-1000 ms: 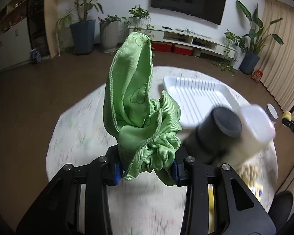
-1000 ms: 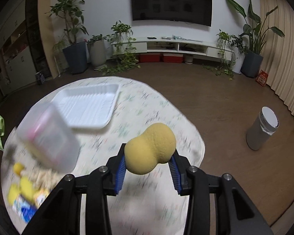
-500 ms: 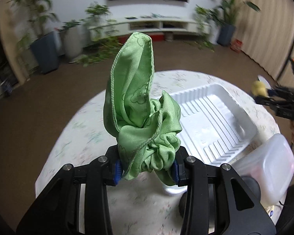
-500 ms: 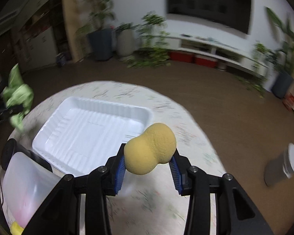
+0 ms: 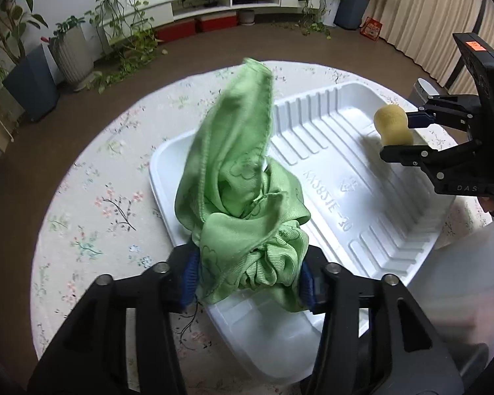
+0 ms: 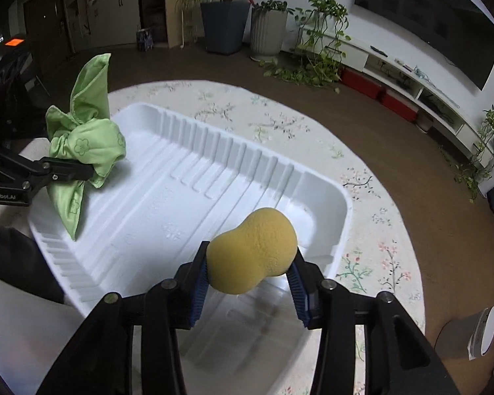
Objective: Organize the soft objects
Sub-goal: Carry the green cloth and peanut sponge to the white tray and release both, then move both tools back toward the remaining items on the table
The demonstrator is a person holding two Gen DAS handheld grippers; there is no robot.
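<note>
My left gripper point(image 5: 248, 279) is shut on a bunched green cloth point(image 5: 243, 191) and holds it over the near end of a white ribbed tray point(image 5: 362, 204). The cloth also shows in the right wrist view point(image 6: 82, 144), hanging above the tray's left end. My right gripper point(image 6: 248, 286) is shut on a yellow peanut-shaped sponge point(image 6: 253, 253) above the near right part of the tray point(image 6: 168, 204). In the left wrist view the right gripper point(image 5: 401, 133) holds the sponge point(image 5: 392, 125) over the tray's far right side.
The tray lies on a round table with a floral cloth point(image 5: 108, 204). A translucent plastic container point(image 5: 461, 299) stands blurred at the near right. A grey bin point(image 6: 471, 339) stands on the floor. Potted plants point(image 6: 227, 16) and a TV console stand along the wall.
Both grippers have moved in over the white tray and tipped downward, the cloth from the left and the sponge from the right. Both grips are unchanged.
</note>
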